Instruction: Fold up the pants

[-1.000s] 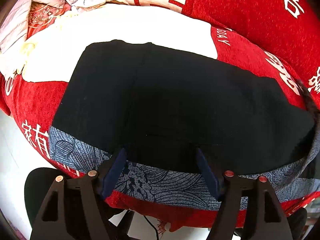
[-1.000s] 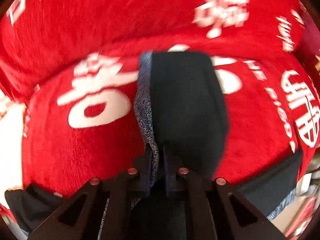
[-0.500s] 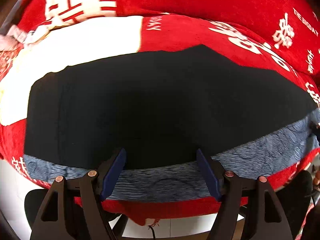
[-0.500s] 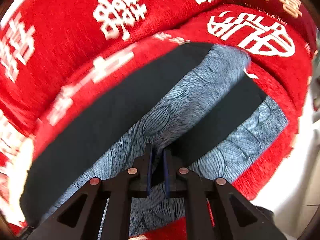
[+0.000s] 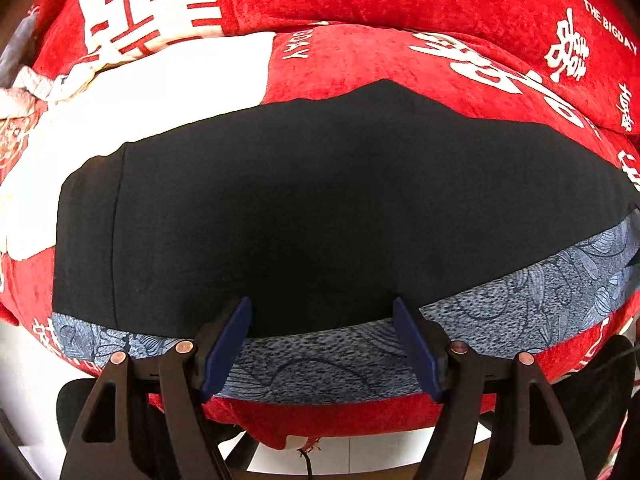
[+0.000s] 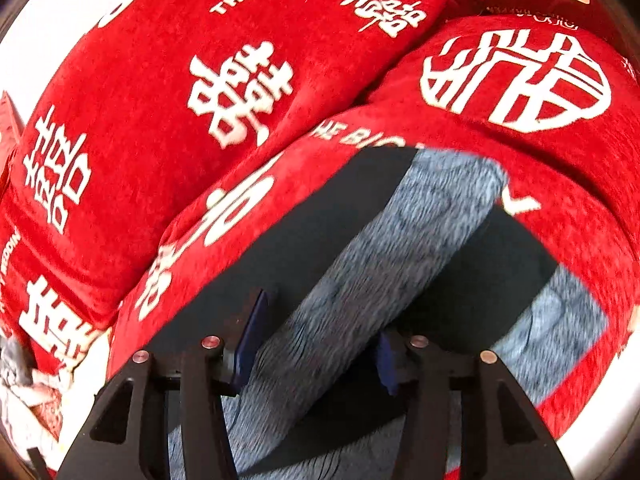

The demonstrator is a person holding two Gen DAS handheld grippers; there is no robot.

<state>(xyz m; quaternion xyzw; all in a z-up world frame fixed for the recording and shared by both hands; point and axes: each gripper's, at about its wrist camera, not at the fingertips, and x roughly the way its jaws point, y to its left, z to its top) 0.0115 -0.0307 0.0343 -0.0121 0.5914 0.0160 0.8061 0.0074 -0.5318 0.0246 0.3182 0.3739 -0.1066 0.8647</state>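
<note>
Pants (image 5: 320,200) spread flat on the sofa (image 5: 400,52) for folding, left gripper (image 5: 320,340) and right gripper (image 6: 316,352) both spread apart, gripping nothing.

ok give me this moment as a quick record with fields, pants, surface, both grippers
pants: black pants with a blue-grey patterned band, spread flat
fold: in the right wrist view a patterned strip lies diagonally across the black cloth
surface: red blanket with white characters
left gripper: open, over the near edge of the pants, holding nothing
right gripper: open, straddling the patterned strip, not clamped on it
other: pale crumpled cloth at the far left
</note>
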